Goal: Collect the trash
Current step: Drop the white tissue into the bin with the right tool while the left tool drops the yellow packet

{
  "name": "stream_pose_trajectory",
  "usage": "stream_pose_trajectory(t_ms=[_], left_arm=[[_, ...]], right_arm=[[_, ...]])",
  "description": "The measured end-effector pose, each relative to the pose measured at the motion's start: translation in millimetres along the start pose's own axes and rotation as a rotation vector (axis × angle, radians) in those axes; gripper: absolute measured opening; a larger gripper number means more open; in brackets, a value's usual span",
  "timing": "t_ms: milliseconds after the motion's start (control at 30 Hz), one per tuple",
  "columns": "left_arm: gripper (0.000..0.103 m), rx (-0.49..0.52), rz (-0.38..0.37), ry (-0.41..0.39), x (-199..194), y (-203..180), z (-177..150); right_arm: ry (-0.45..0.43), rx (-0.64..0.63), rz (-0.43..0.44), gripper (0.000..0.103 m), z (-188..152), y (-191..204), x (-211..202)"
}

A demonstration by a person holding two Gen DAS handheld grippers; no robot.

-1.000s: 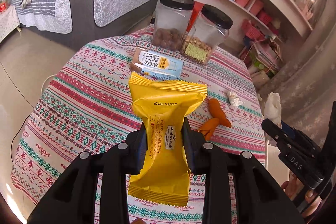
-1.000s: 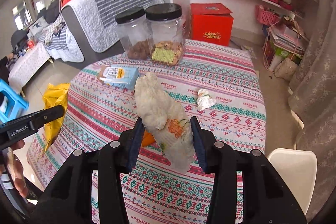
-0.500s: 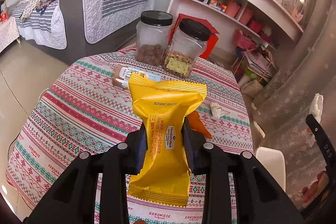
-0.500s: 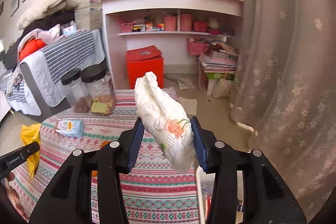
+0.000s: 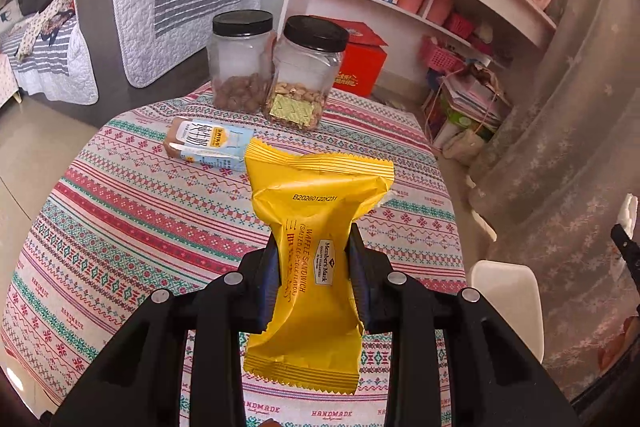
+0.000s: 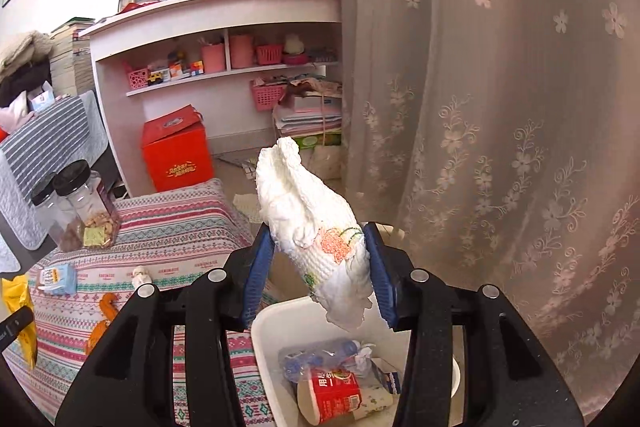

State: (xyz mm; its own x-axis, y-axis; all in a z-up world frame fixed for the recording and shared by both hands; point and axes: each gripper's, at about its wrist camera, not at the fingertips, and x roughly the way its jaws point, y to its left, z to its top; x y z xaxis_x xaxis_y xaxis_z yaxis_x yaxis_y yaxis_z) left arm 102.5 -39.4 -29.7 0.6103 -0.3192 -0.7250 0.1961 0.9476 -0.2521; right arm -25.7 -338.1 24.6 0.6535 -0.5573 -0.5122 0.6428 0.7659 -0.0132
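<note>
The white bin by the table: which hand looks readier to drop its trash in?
Right. The right gripper hangs over the white bin, jaws opening around the crumpled tissue. The left gripper grips the yellow wrapper above the table.

Patterned tablecloth-covered table (image 5: 132, 227) with two black-lidded jars (image 5: 276, 67) and blue packet (image 5: 210, 143).

The yellow wrapper (image 5: 316, 259) carries the printed code "B20260122X231", the words "WAFFLE SANDWICH" and a white label "Member's Mark", while the striped tablecloth (image 5: 120, 227) repeats the word "HANDMADE" along its edge, and the other packages cannot be read.
</note>
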Motion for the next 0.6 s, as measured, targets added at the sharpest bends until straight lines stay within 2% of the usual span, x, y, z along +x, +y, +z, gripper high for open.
stream_pose_trajectory(t_ms=[33, 100, 167, 233, 300, 400, 600], left_arm=[[0.031, 0.008, -0.009, 0.003, 0.6, -6.1, -0.9], [0.031, 0.027, -0.028, 0.007, 1.0, -17.8, -1.7], [0.031, 0.057, -0.049, 0.01, -0.2, -31.7, -1.9], [0.032, 0.095, -0.069, 0.003, -3.3, -46.6, -2.0], [0.032, 0.142, -0.088, 0.0, -5.5, -63.7, -2.4], [0.032, 0.202, -0.109, 0.003, -3.4, -90.3, -0.1], [0.034, 0.222, -0.219, 0.048, 5.3, -146.8, 14.6]], right_arm=[[0.0, 0.005, -0.006, 0.046, -0.9, -3.6, -0.8], [-0.009, 0.016, -0.017, 0.056, -1.4, -11.2, -4.9], [-0.036, 0.037, -0.034, 0.082, 0.4, -20.7, -11.6], [-0.083, 0.074, -0.059, 0.091, 2.6, -33.2, -22.1], [-0.11, 0.088, -0.079, 0.095, 5.8, -43.0, -30.2], [-0.125, 0.107, -0.09, 0.096, 8.8, -57.2, -37.5], [-0.123, 0.184, -0.075, 0.096, 11.5, -85.7, -46.3]])
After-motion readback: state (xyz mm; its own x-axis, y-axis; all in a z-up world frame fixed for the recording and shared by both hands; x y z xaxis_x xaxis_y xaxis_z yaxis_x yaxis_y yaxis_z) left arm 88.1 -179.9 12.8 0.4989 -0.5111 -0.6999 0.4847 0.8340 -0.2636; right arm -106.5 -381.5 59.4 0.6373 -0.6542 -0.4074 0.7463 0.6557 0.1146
